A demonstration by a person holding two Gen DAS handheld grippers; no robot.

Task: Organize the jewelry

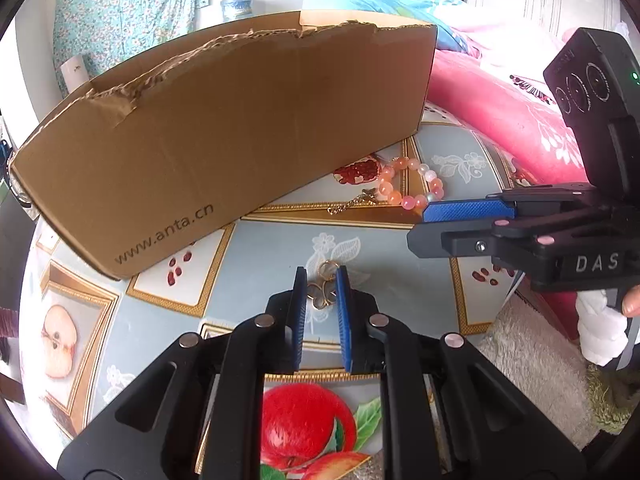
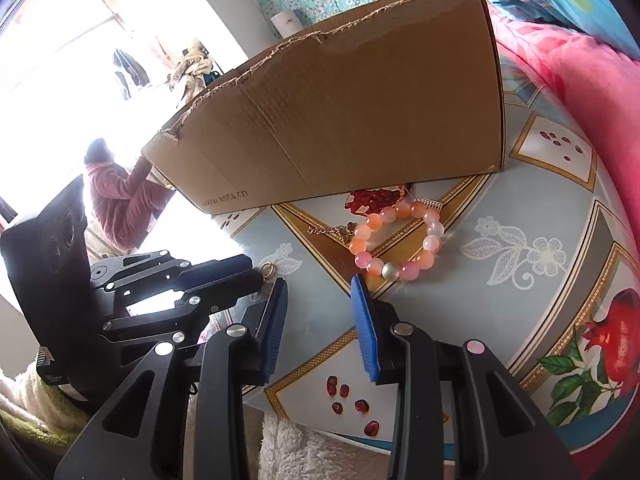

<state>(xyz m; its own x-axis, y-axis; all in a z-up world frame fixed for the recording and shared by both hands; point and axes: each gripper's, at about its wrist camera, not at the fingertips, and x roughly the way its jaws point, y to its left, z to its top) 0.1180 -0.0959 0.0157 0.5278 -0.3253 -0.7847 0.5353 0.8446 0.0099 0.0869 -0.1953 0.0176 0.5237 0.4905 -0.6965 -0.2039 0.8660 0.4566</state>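
A torn-edged cardboard box (image 1: 224, 136) printed "www.anta.cn" stands at the far left and middle of the counter (image 1: 248, 248), which wears a cloth patterned with fruit and lace flowers. In front of the box, near the middle of the left wrist view, the left claw (image 1: 322, 292) is narrowed on a small gold-ringed clover charm piece (image 1: 322, 296); its blue pads (image 1: 343, 312) sit against the piece on either side, and a gold ring of it sticks out past the fingertips. Further right and back, just beside the box's lower right corner, a thin gold chain with a small charm (image 1: 354, 202) lies on the cloth, touching a pink and orange bead bracelet (image 1: 412, 186). The bracelet lies flat as an open loop on the pomegranate print. At the right, the right claw (image 1: 424, 226) comes in sideways, its tip just beside the bracelet. In the right wrist view, this right claw (image 2: 318, 286) stands partly open with nothing between its pads, the bracelet (image 2: 396, 240) just beyond its fingertips. A pink blanket (image 1: 500, 112) lies past the counter's right edge.
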